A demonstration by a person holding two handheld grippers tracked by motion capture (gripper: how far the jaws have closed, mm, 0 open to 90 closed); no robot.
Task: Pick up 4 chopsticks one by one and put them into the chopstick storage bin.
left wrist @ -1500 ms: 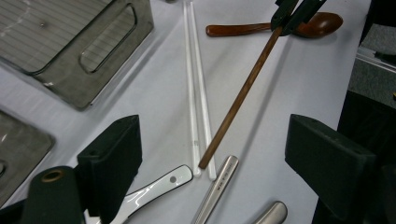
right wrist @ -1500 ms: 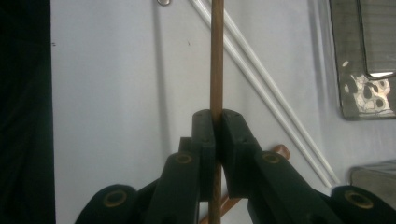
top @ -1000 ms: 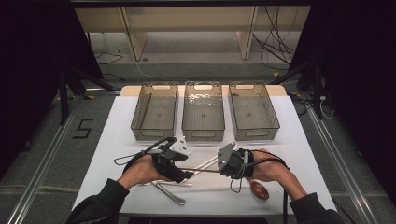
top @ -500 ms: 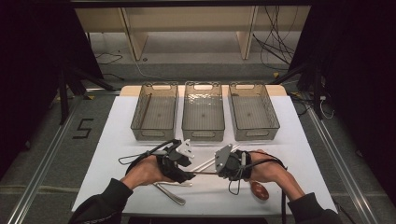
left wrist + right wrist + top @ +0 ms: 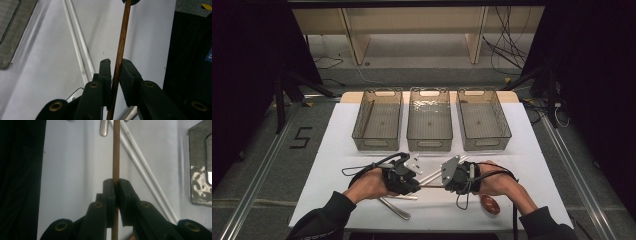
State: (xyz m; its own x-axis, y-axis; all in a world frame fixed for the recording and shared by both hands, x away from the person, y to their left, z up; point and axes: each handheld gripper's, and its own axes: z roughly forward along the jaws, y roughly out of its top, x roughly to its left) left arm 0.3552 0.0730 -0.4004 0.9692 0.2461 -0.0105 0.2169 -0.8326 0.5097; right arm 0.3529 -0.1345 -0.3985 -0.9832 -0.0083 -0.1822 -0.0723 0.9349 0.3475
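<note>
A thin brown wooden chopstick [image 5: 431, 186] spans the gap between my two grippers, just above the white table [image 5: 337, 150], near its front middle. My left gripper [image 5: 417, 186] has just been closing its jaws, and in the left gripper view they [image 5: 116, 63] press on the chopstick [image 5: 122, 37] from both sides. My right gripper [image 5: 446, 184] faces it from the right. Its jaws [image 5: 115, 181] are clamped on the same chopstick [image 5: 116, 150], which runs straight up between them.
Three clear bins [image 5: 378, 144] [image 5: 429, 145] [image 5: 484, 144] stand in a row at the back; the left one holds a brown stick [image 5: 368, 114]. A white chopstick pair [image 5: 432, 175] lies under the grippers. A metal spoon [image 5: 394, 209] and a brown spoon [image 5: 489, 204] lie near the front edge.
The left gripper's jaws have drawn in around the brown chopstick. Both hands have stayed nearly where they were.
</note>
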